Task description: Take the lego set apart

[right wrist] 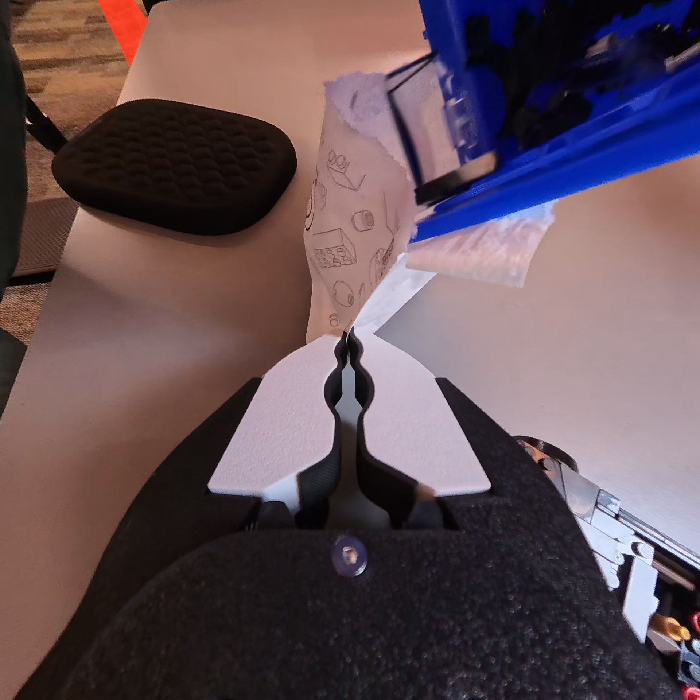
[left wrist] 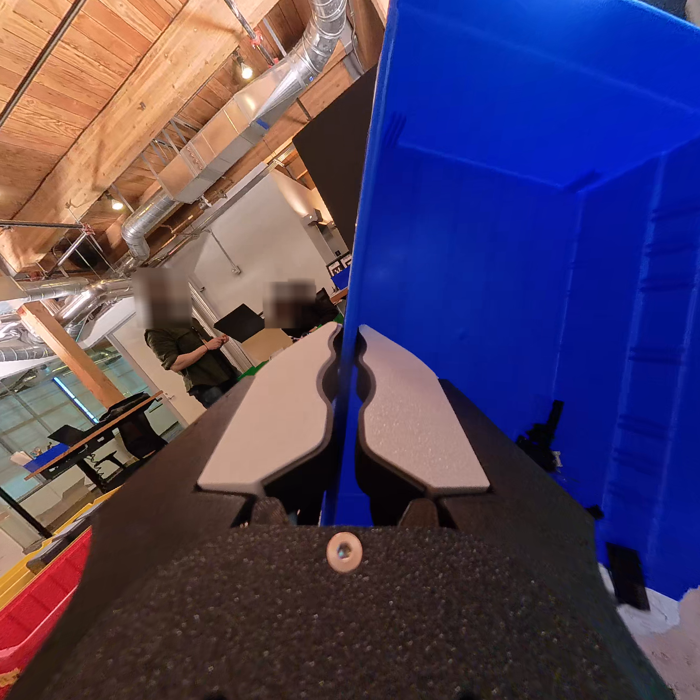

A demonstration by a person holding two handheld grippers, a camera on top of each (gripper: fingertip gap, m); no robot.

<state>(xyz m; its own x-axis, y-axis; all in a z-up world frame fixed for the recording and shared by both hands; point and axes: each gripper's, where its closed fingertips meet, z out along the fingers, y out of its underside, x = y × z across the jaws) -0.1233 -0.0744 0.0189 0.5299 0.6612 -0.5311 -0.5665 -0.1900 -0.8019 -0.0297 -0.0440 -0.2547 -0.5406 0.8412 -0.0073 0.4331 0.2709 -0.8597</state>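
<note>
With the blue bin's (left wrist: 492, 265) wall pinched by the left hand-held gripper (left wrist: 350, 329) and a printed paper bag (right wrist: 352, 227) pinched ahead of the right hand-held gripper (right wrist: 347, 335), the tilted bin's loose pieces could be spilled or the bag torn.

The bin (right wrist: 568, 159) sits tilted over the table (right wrist: 530, 341), paper bag (right wrist: 348, 227) at its left, perhaps touching.

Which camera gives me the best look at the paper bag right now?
The right wrist view. The paper bag fills the middle of it, torn top up, its lower corner pinched in the right gripper, beside the tilted blue bin. The left wrist view shows no bag, only the left gripper clamped on the bin's wall.
</note>
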